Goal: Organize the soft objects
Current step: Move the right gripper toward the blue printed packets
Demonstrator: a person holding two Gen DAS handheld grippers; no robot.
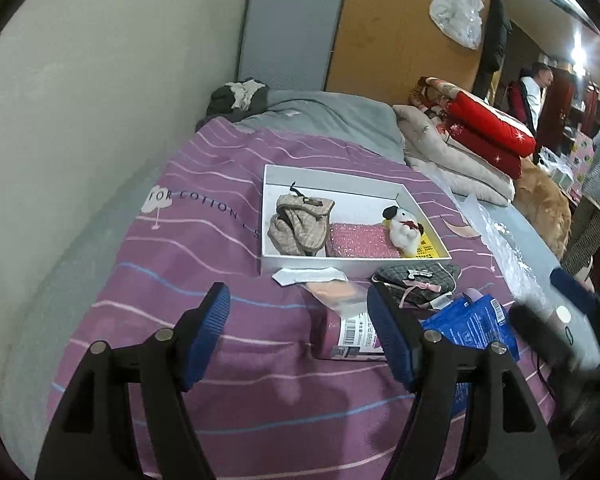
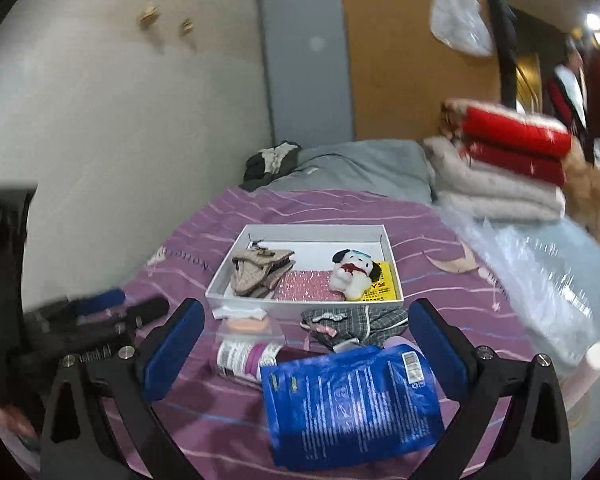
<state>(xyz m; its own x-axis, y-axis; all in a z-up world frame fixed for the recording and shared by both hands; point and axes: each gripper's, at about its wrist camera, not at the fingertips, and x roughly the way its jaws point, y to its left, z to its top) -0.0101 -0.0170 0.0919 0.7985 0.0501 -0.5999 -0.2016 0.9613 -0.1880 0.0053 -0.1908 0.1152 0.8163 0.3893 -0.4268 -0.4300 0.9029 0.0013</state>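
Observation:
A white box [image 1: 268, 258] [image 2: 392, 256] sits on the purple striped bedspread. It holds beige plaid gloves [image 1: 300, 220] [image 2: 258, 268], a pink sparkly pouch [image 1: 360, 240] [image 2: 308, 286] and a white plush dog [image 1: 404, 228] [image 2: 354, 270]. In front of it lie a grey plaid cloth with pink bow [image 1: 416, 284] [image 2: 356, 322], a clear packet with labelled item [image 1: 352, 332] [image 2: 248, 354] and a blue packet [image 1: 472, 326] [image 2: 352, 404]. My left gripper [image 1: 300, 332] is open and empty above the bedspread. My right gripper [image 2: 306, 344] is open and empty over the blue packet.
Folded red and cream blankets [image 1: 484, 136] [image 2: 508, 160] are stacked at the back right. A grey pillow [image 1: 332, 116] [image 2: 364, 168] lies at the head. Crinkled clear plastic [image 2: 540, 272] lies on the right. A wall runs along the left.

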